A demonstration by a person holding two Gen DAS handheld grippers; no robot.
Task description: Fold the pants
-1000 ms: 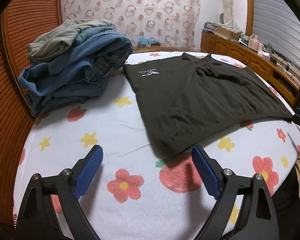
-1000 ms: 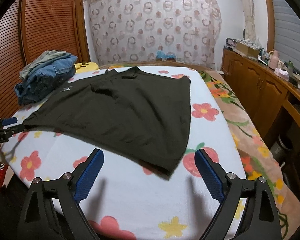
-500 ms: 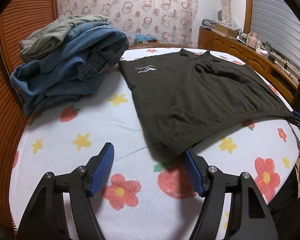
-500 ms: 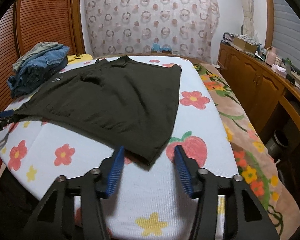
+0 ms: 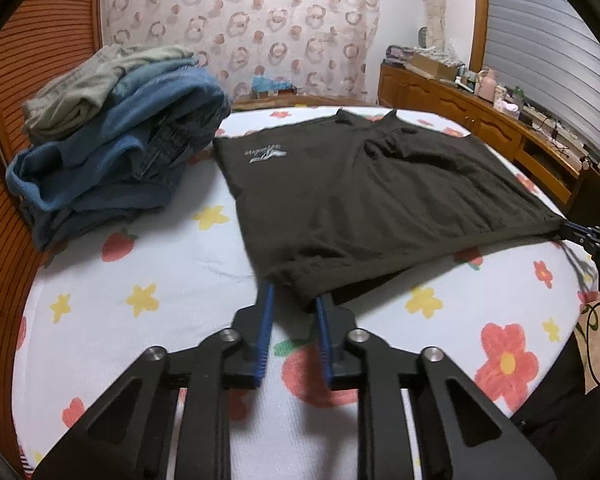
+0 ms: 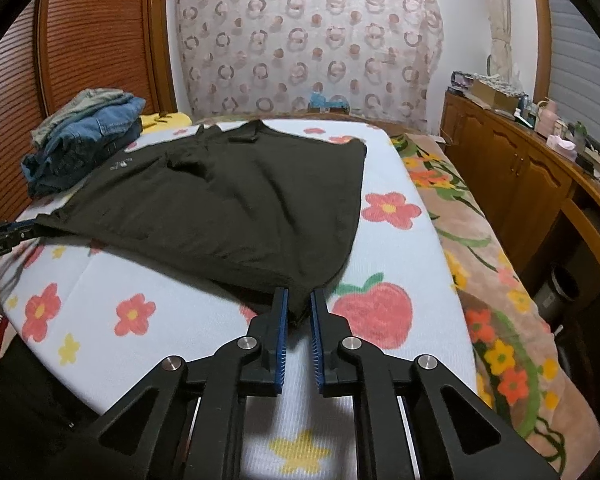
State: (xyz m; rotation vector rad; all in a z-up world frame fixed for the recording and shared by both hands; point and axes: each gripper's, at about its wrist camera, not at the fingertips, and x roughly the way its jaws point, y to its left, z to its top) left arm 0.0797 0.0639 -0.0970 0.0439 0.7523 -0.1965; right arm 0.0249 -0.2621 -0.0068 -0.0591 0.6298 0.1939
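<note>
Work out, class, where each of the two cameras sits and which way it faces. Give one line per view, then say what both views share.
Left wrist: on the left gripper, looking forward and down along its fingers at the dark pants' near left corner, which it pinches; the right gripper shows at right.
Right wrist: on the right gripper, pinching the near right corner; the left gripper shows at left.
Shared: pants, folded jeans pile, flowered sheet, curtain.

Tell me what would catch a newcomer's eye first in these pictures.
The dark pants spread flat mid-bed, with the left gripper and right gripper having just closed on the two near corners. Next, the stack of folded jeans at the far left, on the flowered sheet.
</note>
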